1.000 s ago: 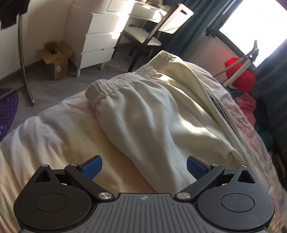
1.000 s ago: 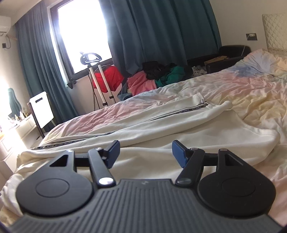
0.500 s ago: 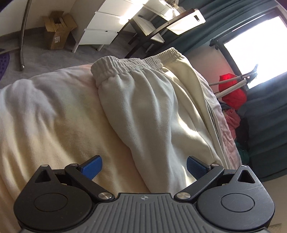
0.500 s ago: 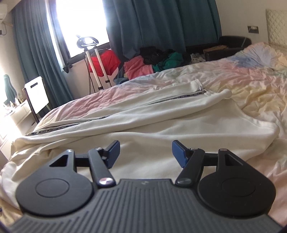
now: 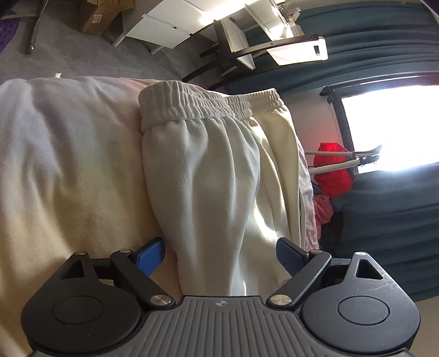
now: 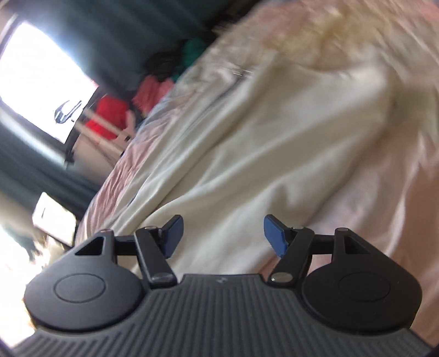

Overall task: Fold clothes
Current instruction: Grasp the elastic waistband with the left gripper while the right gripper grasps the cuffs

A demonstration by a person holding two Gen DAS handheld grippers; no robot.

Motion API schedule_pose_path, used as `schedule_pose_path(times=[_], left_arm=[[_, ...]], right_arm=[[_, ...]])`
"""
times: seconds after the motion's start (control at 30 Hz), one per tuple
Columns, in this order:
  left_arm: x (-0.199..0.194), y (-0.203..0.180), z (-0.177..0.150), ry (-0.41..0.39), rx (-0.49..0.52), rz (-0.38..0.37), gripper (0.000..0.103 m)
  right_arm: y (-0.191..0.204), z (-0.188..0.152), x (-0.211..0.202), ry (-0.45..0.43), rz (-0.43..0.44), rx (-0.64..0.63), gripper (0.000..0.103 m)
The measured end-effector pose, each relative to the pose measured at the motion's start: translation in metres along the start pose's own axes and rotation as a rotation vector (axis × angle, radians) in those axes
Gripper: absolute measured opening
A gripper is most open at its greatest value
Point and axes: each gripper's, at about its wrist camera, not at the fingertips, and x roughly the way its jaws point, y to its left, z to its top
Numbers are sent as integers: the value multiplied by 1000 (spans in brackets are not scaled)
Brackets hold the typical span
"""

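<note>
Cream sweatpants [image 5: 219,175] lie stretched out on the bed, the elastic waistband [image 5: 203,104] at the far end in the left wrist view. My left gripper [image 5: 221,254] is open and empty, low over the pants, its blue pads on either side of the cloth. In the blurred right wrist view the pants' legs [image 6: 260,153] run across the bed. My right gripper [image 6: 223,233] is open and empty just above them.
The pale pink and yellow bedsheet [image 5: 63,164] lies under the pants. Beyond the bed's end stand a white dresser [image 5: 164,27], a chair [image 5: 274,46] and a cardboard box [image 5: 101,13]. A red cloth on a rack [image 5: 332,167] and dark curtains [image 5: 384,219] are by the window.
My left gripper has dropped closer to the pants and rolled, so the waistband now sits straight ahead. My right gripper has tilted sharply and moves fast; its view is blurred.
</note>
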Motion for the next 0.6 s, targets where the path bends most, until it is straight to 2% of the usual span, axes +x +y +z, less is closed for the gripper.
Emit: schedule_pose_path(times=[0.1,0.27,0.43,0.6], left_arm=[[5,1,9,-5,-12,-5,83],[13,6,14,31,10,17,82],[19,4,18,-8,12,-20,86],[25,1,23,-56,11,-59,79]], right_arm=[[-33,11,0,20,7,222,68],[-61,11,-3,-42,-39,406,67],[-73,20,15,-48,-54,504,67],[-75,43,19,-163,-92,486,65]])
